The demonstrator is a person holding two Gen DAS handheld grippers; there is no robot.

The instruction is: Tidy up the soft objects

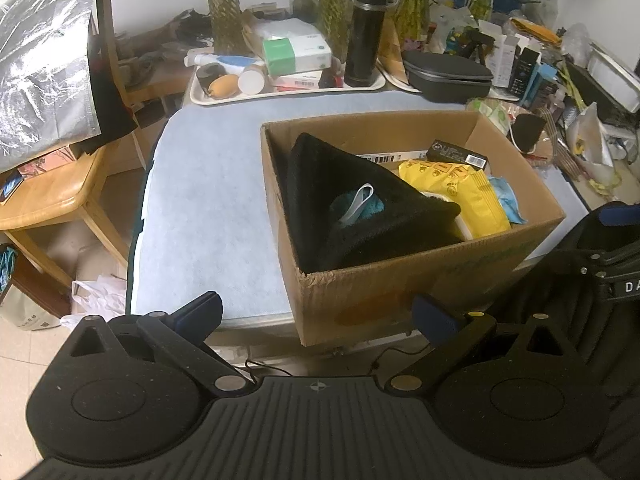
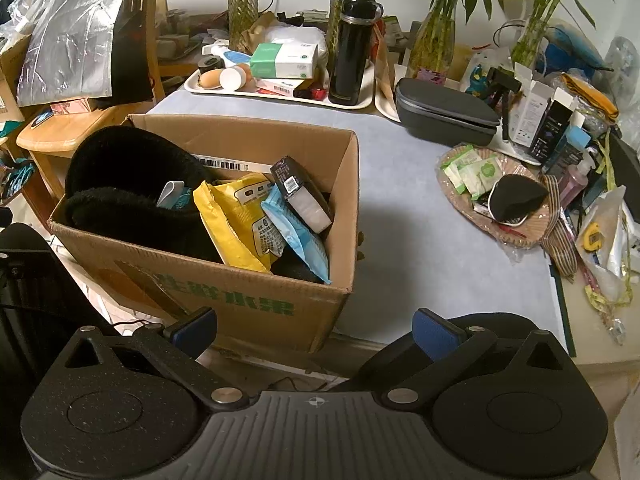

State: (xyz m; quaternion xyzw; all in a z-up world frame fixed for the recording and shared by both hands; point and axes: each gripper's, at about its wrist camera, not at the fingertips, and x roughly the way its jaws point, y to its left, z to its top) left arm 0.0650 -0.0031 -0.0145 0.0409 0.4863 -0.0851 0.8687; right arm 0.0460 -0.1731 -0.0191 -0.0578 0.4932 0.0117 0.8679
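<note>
A brown cardboard box point(image 1: 420, 280) point(image 2: 248, 304) stands on the blue-grey table. Inside lies a black fluffy fabric item point(image 1: 360, 200) point(image 2: 128, 184) with a teal cloth and a white strap point(image 1: 360, 202) on top. Beside it sit a yellow packet point(image 1: 464, 192) point(image 2: 236, 224), a light blue packet point(image 2: 296, 236) and a small black box point(image 2: 300, 196). My left gripper point(image 1: 318, 312) hovers open before the box's near wall, nothing between its fingers. My right gripper point(image 2: 316, 328) is open too, in front of the box's near right corner.
A white tray point(image 1: 280, 94) point(image 2: 280, 94) at the back holds a black flask point(image 1: 366, 36) point(image 2: 354, 52), tissue box and bottles. A dark zip case point(image 2: 446, 114), a woven mat with sachets point(image 2: 480, 184) and clutter fill the right. A wooden chair point(image 1: 48, 196) stands left.
</note>
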